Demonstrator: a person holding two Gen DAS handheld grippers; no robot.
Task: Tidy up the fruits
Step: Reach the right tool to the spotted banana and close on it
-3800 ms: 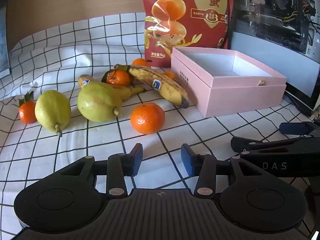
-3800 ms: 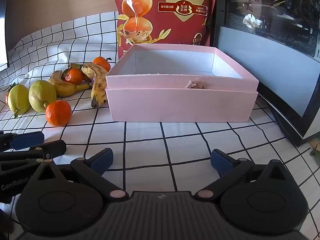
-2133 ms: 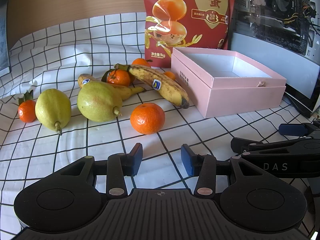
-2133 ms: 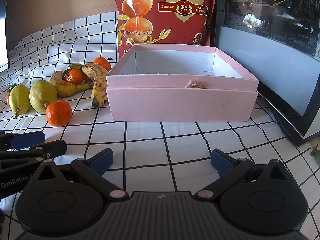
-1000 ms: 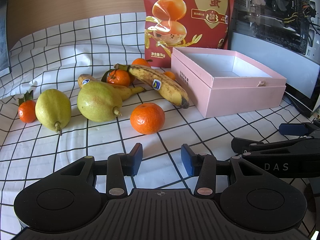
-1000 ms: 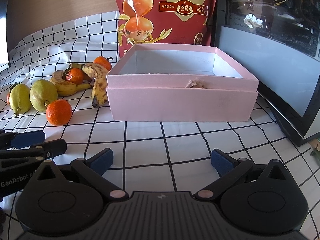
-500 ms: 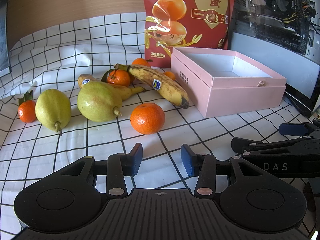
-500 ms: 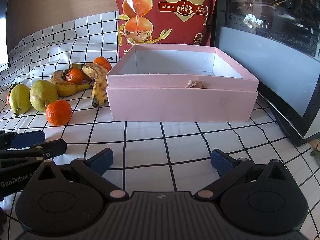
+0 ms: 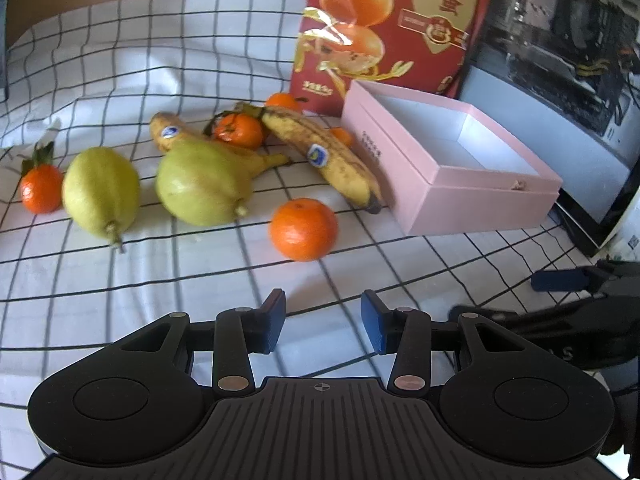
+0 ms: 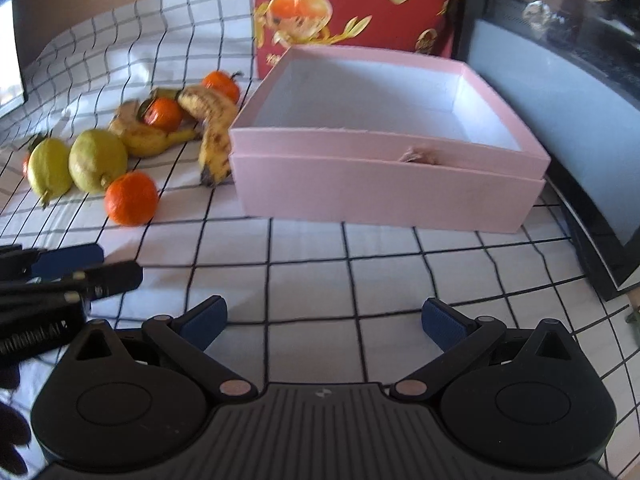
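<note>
A loose tangerine [image 9: 303, 229] is lying just ahead of the left gripper [image 9: 322, 326], whose jaws have just been closing slightly yet are being kept apart on nothing. The pink box [image 10: 384, 168] is sitting ahead of the right gripper [image 10: 324, 322], spread wide and empty.

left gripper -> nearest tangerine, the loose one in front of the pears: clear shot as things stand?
Probably yes. The tangerine sits alone on the checked cloth, ahead of the left gripper, with bare cloth between them. Its jaws are open and empty, though the gap looks narrower than the fruit, so they may need to open wider.
</note>
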